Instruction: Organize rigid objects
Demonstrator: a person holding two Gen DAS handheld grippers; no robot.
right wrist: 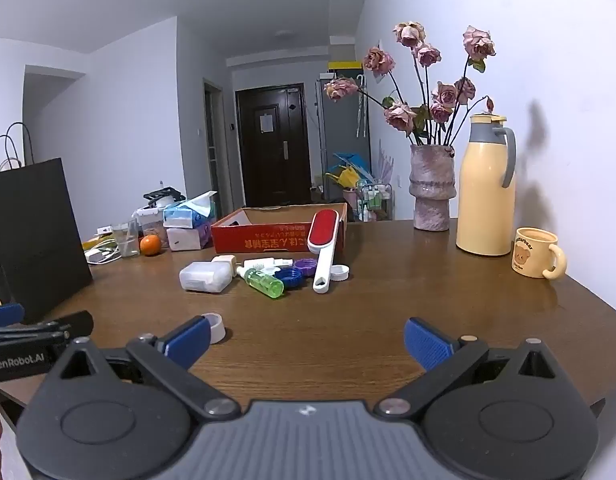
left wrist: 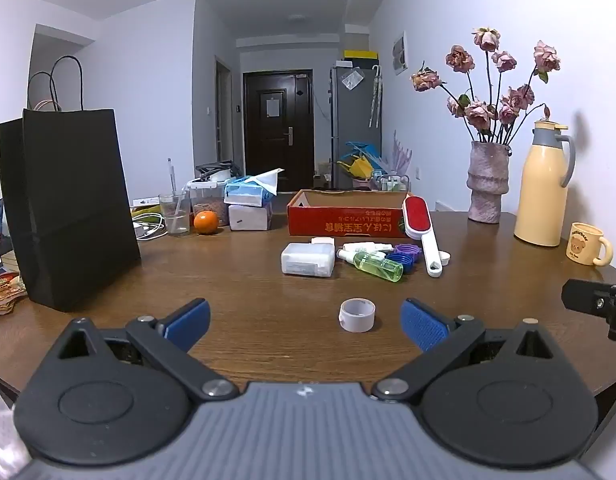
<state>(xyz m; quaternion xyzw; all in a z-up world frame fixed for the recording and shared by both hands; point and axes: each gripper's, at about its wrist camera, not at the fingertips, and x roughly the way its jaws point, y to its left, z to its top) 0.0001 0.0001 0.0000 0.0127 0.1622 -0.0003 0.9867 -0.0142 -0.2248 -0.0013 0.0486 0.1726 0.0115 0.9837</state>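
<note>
Task is looking barely started. Left gripper (left wrist: 305,326) and right gripper (right wrist: 307,342) are both hovering low over the table (left wrist: 247,292), jaws spread, gripping nothing. Tape roll (left wrist: 357,315) is sitting alone near the left gripper. White case (left wrist: 308,259), green bottle (left wrist: 380,267), caps and lint brush (left wrist: 422,232) are lying clustered just before the red box (left wrist: 344,222), not inside it.

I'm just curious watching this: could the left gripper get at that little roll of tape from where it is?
Probably yes. The left gripper is open, and the roll of tape lies alone on bare table just ahead of its fingers, with nothing between.
</note>
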